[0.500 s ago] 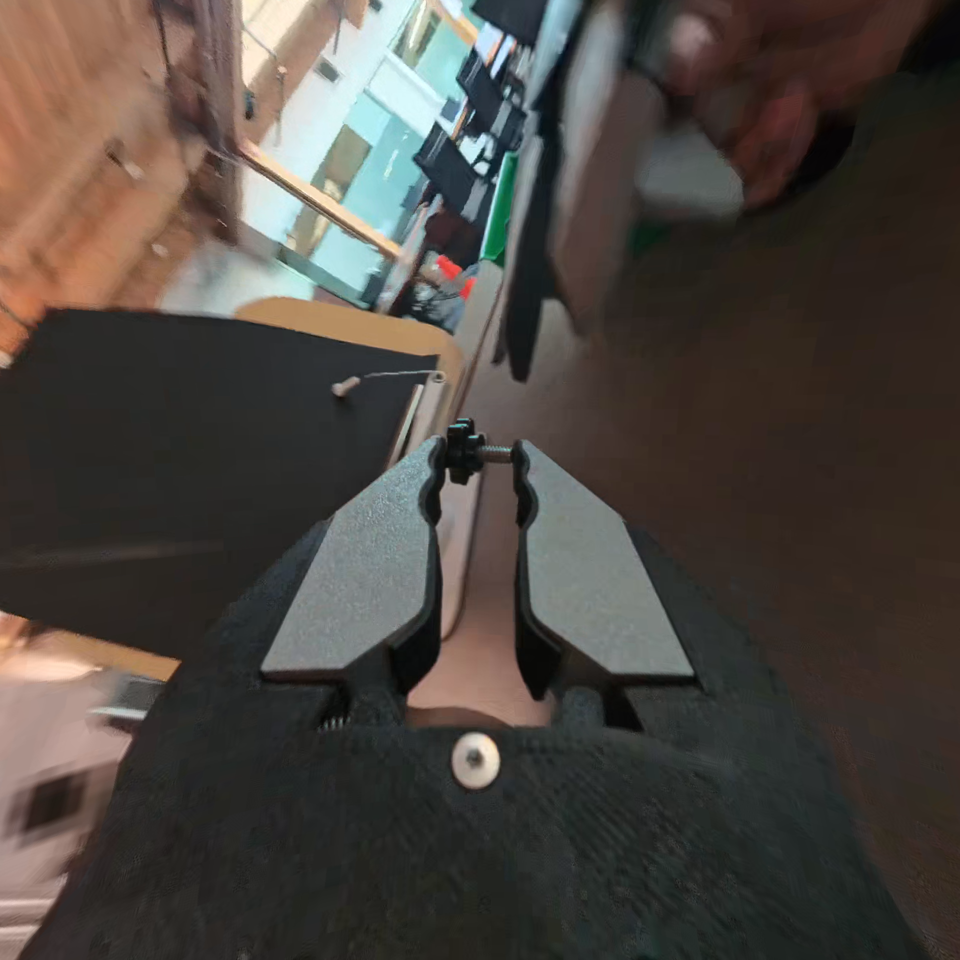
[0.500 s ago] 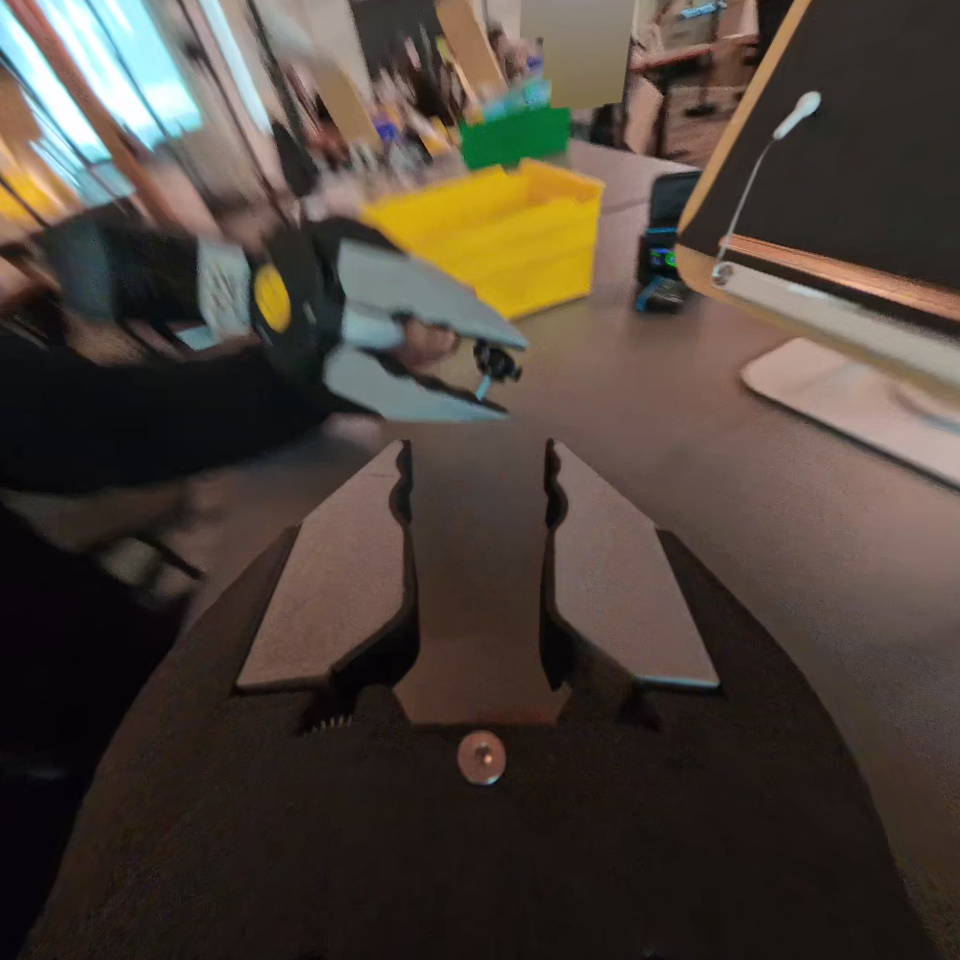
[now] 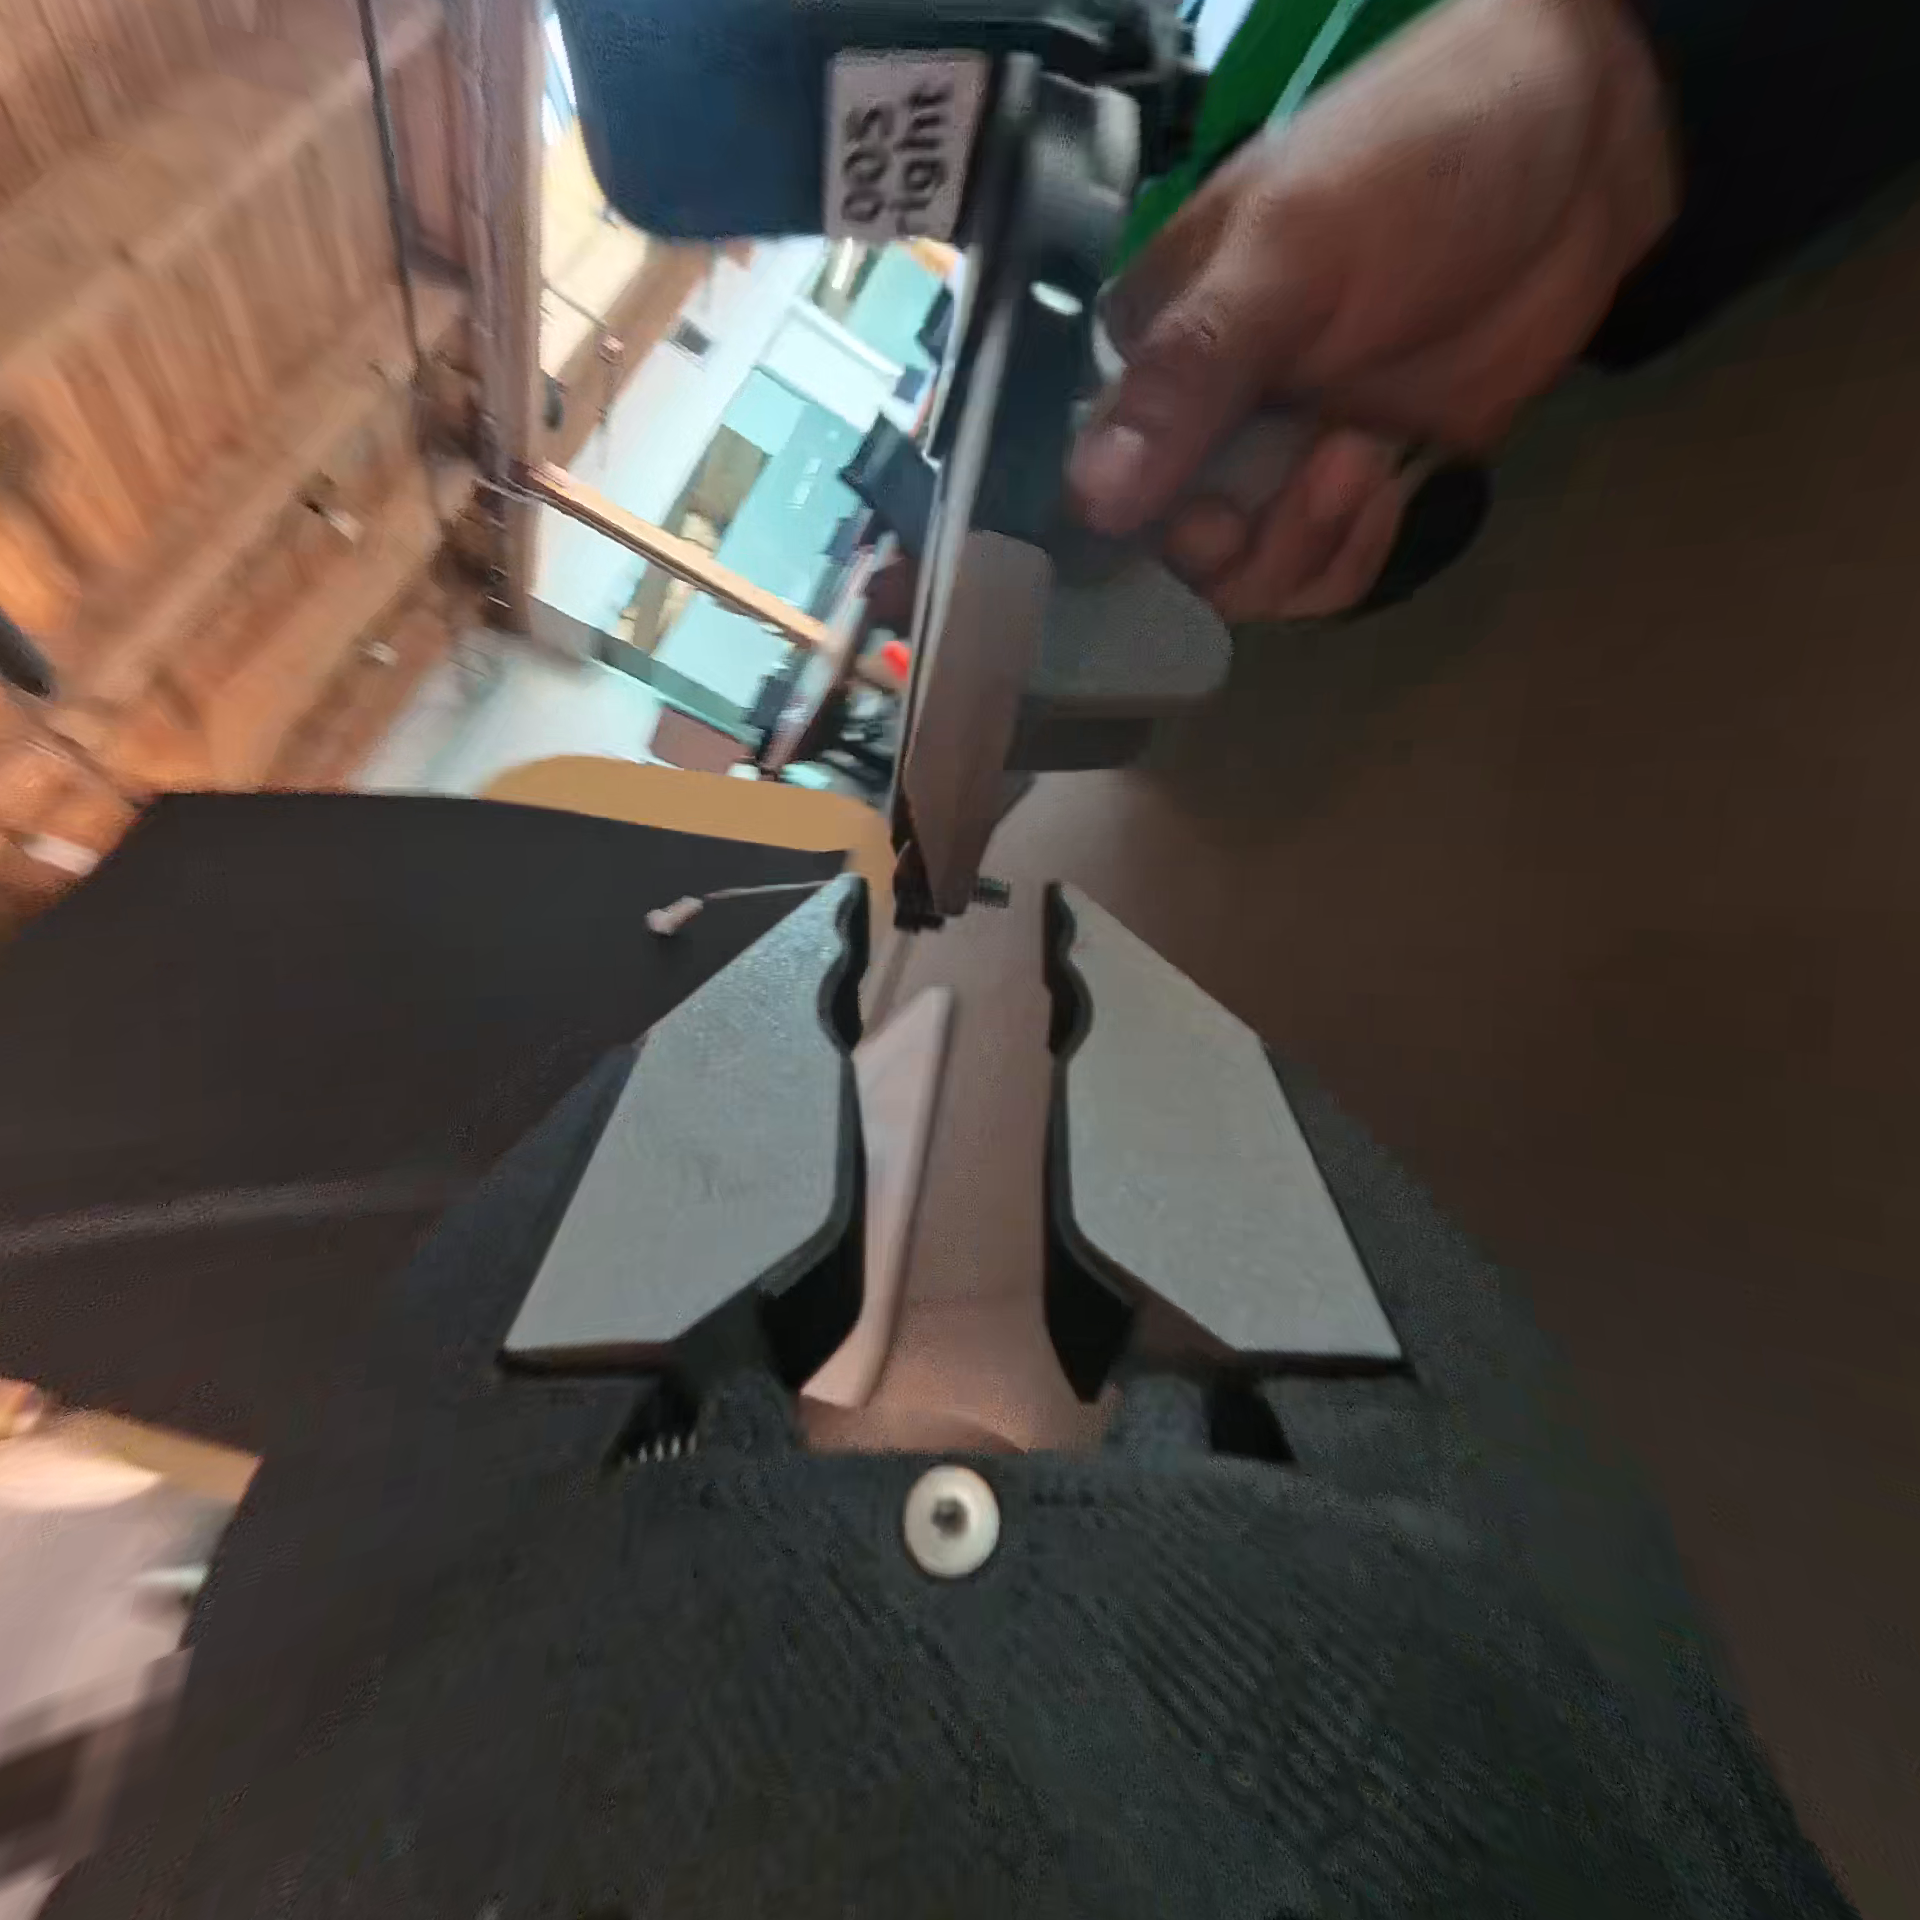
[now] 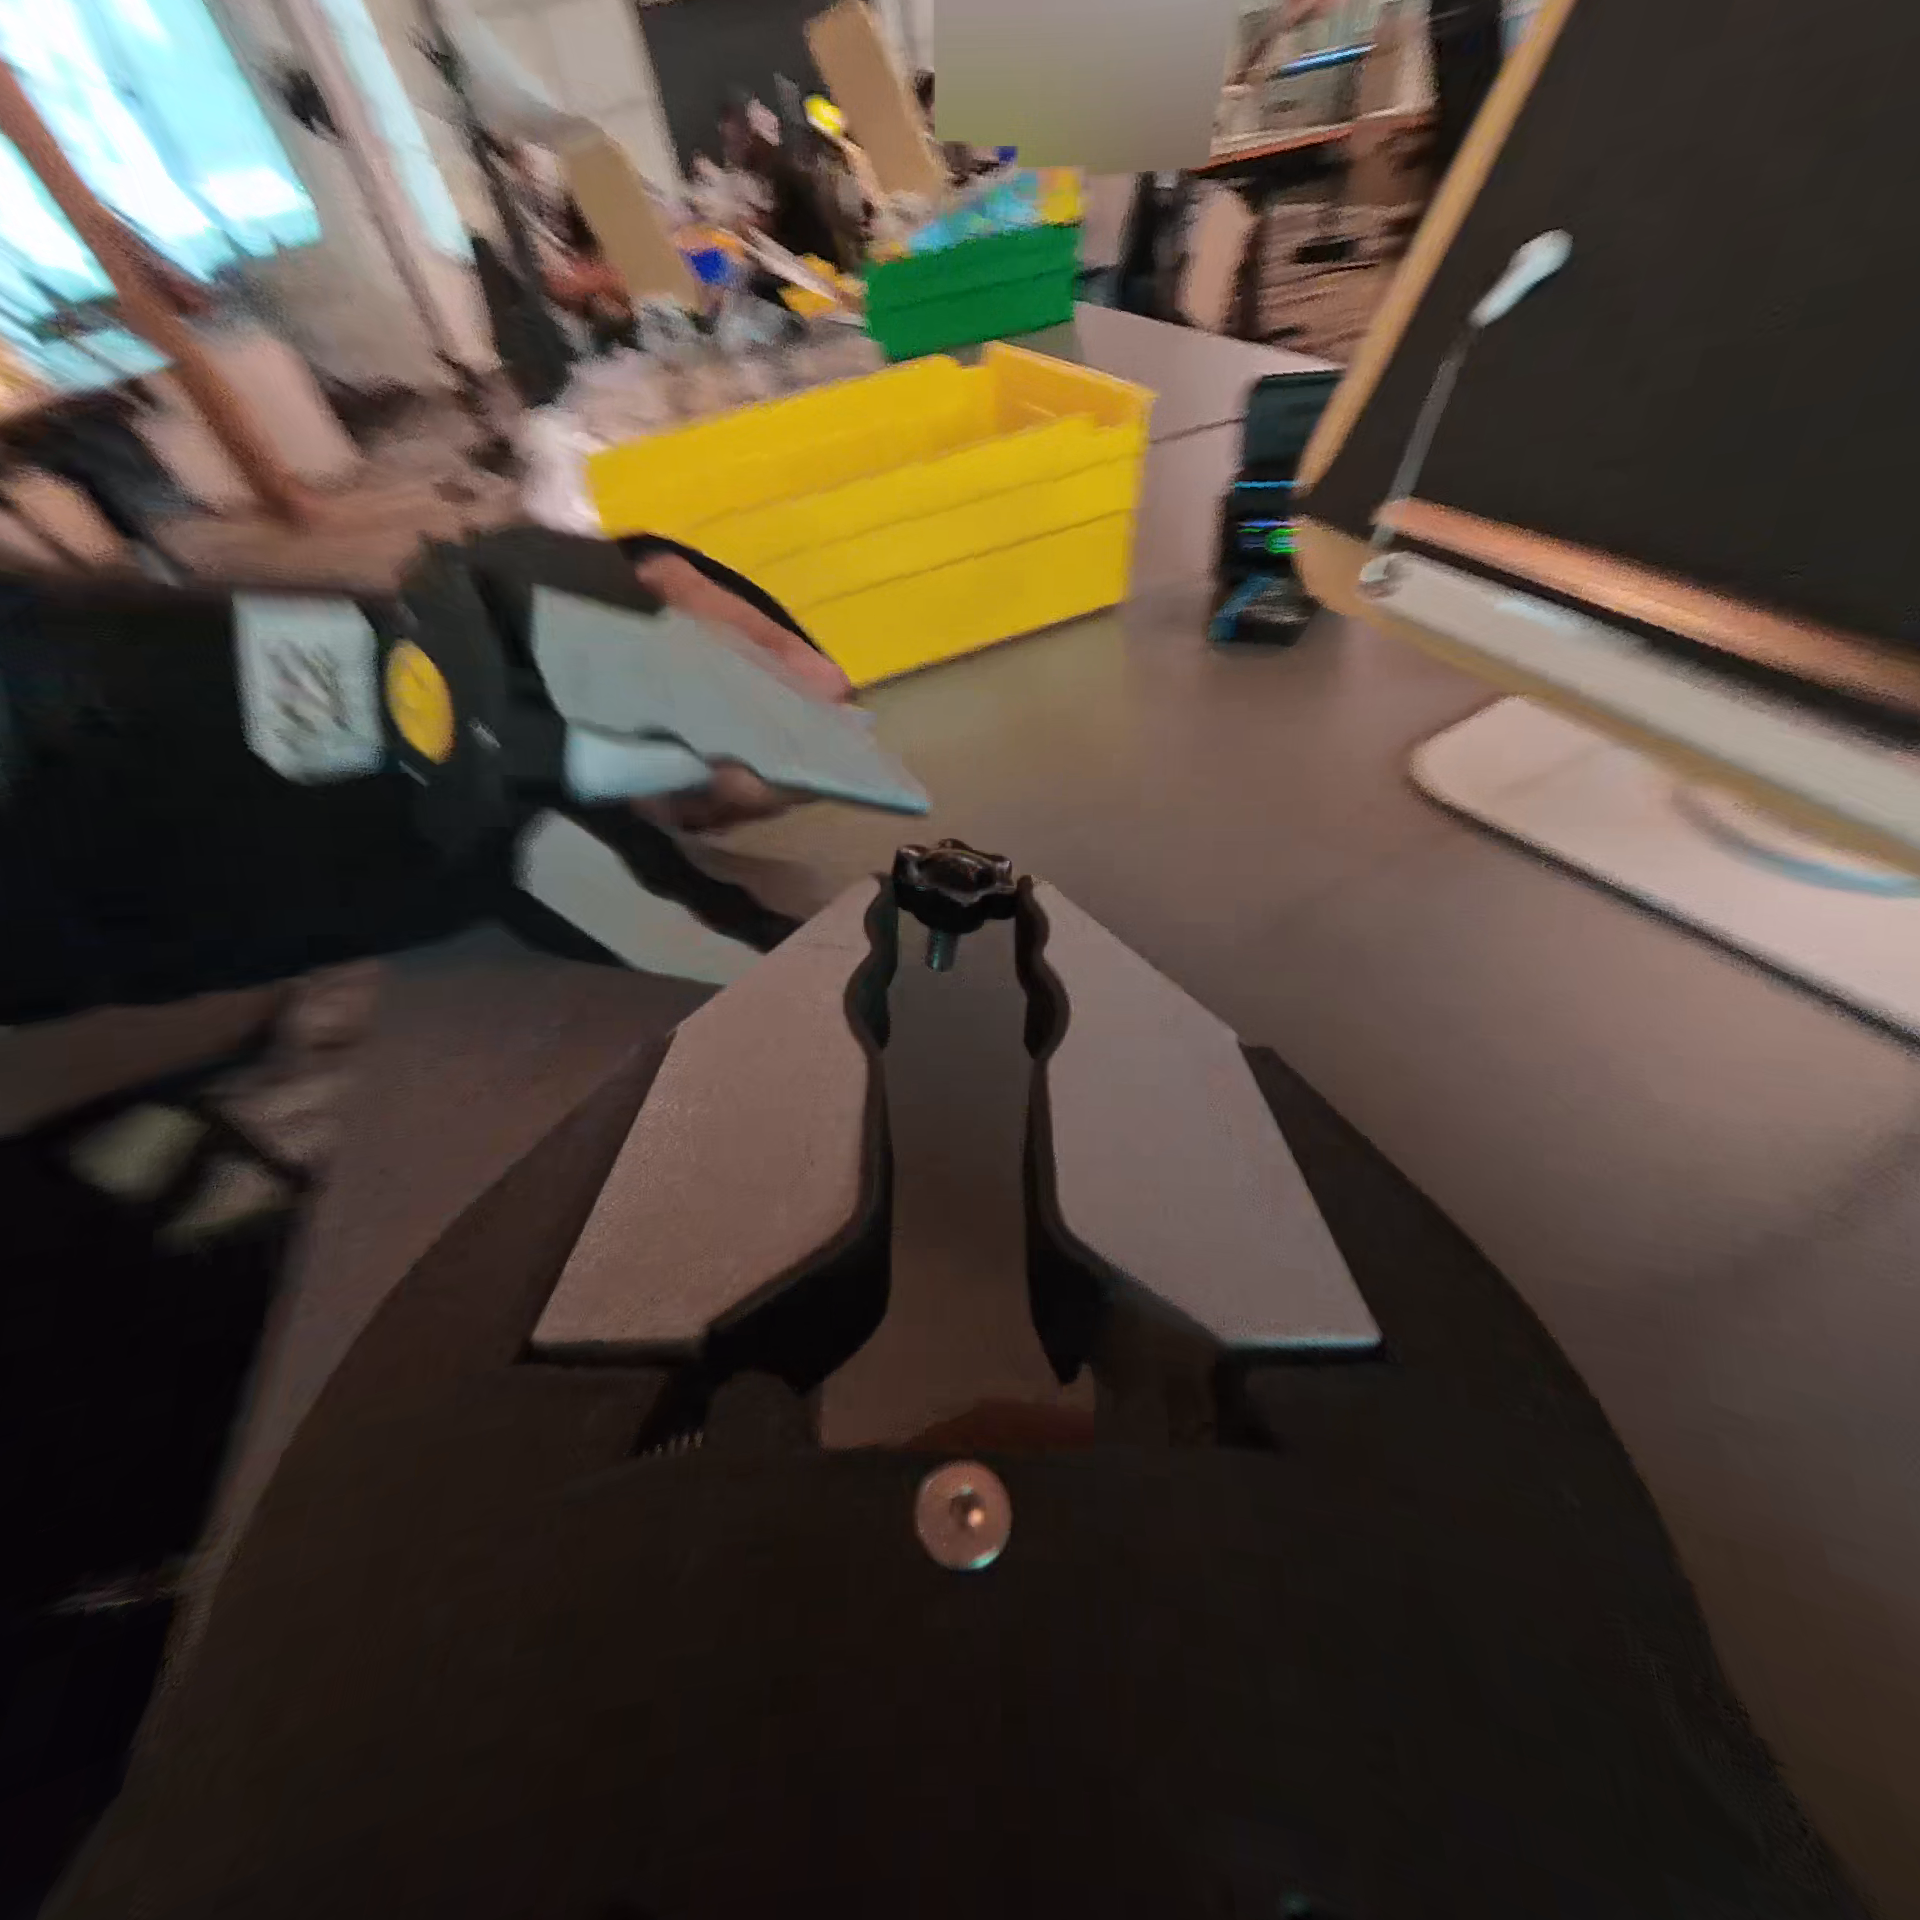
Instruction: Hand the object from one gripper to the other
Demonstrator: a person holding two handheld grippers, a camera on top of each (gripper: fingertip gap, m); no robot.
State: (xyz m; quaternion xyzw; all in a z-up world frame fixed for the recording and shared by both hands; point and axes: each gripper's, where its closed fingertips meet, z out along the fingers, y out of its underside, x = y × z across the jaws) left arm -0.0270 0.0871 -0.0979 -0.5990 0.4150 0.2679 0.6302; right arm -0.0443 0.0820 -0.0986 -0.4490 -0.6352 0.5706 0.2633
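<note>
knob now in the right tool

the right tool (image 4: 954, 902) grips the small black star-shaped knob with a metal screw (image 4: 952, 879) at its fingertips, above the brown bench (image 4: 1299, 935). the left tool (image 3: 954, 914) stands open and empty, just beside. i think the left should draw back straight, while the right presses firmly.

the left gripper (image 3: 954, 914) is spread wide with nothing between its fingers. just beyond its tips the right gripper (image 3: 940, 904), held by a hand (image 3: 1382, 301), pinches a small black knob screw (image 3: 920, 899) above the brown table (image 3: 1558, 831).
</note>
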